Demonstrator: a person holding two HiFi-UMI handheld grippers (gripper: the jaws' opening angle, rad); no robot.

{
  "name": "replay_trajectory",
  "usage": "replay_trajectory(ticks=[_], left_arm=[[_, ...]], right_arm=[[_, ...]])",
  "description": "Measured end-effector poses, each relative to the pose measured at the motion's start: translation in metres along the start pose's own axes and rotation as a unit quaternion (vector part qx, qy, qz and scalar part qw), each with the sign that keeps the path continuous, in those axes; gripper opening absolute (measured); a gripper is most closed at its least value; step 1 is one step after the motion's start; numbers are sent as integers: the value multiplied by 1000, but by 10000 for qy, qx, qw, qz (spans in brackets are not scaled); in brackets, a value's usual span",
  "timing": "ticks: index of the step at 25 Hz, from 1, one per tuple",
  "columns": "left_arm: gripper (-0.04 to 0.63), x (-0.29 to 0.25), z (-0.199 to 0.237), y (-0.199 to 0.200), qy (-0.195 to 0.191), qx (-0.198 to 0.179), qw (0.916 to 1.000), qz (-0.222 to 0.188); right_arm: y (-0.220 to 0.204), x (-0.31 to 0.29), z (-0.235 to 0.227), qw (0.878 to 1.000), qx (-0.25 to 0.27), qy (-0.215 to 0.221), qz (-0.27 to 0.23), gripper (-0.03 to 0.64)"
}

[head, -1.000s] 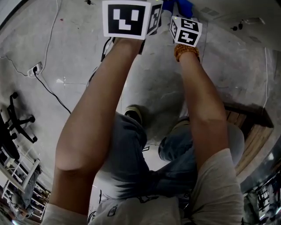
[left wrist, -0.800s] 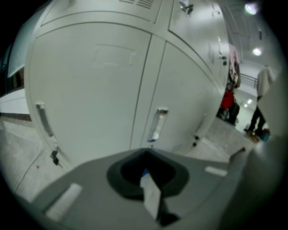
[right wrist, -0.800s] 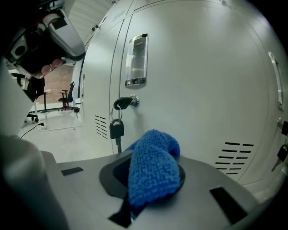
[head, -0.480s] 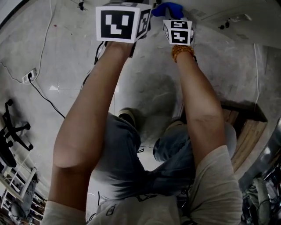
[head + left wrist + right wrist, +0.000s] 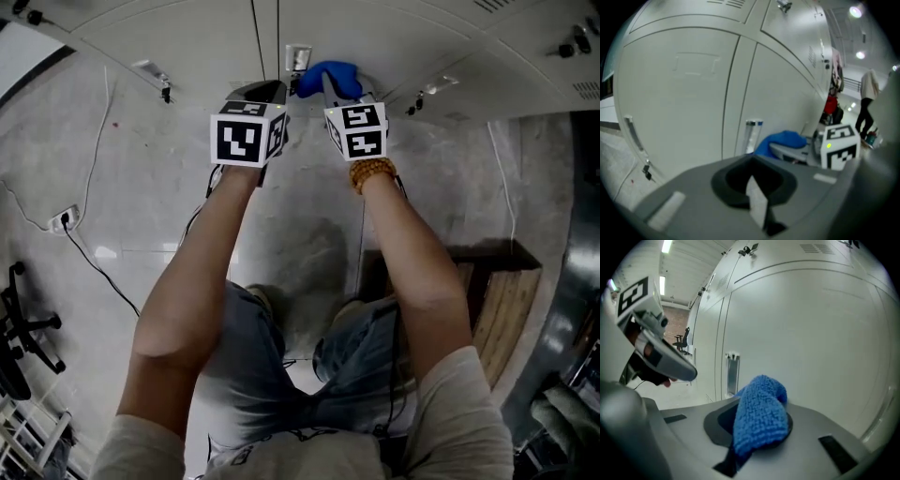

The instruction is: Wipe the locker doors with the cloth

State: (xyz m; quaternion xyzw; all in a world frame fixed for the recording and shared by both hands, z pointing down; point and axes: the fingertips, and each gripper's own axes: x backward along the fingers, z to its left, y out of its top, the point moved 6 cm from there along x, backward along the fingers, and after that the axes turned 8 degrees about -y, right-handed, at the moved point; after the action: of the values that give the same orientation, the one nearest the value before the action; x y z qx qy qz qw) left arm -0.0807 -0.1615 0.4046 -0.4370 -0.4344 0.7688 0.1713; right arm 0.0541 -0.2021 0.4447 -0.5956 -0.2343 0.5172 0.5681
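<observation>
Right gripper view, blue cloth (image 5: 759, 418) clamped, door handle (image 5: 732, 373) behind

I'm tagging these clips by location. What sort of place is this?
Probably a locker area in a workshop or lab: pale metal locker doors with a handle, a bare hard floor with a loose cable and power strip, and an office chair at the edge.

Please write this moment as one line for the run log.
right gripper: shut on cloth | left gripper: shut, empty | cloth: raised near door, beside handle | contact: unclear
</observation>
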Motion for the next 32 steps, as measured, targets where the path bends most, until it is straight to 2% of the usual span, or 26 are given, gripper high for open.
replay_trajectory(ticks=[10,14,19,24,32], left_arm=[[3,13,7,3,153,-20,9999,7],[3,17,10,5,245,-67,9997,9],[3,18,3,8,232,-235,9995,31],[3,15,-4,10,163,-314,9994,53],[3,6,-12,15,77,-227,9997,-34]], right_arm=[[154,61,-17,9926,217,286,-1158,31],[189,78,-26,9880,148,260,-1515,31],[192,93,-49,9848,205,122,-1721,31],[172,98,-67,9838,150,-96,-1783,31],[109,80,-69,9903,116,-372,-1331,32]])
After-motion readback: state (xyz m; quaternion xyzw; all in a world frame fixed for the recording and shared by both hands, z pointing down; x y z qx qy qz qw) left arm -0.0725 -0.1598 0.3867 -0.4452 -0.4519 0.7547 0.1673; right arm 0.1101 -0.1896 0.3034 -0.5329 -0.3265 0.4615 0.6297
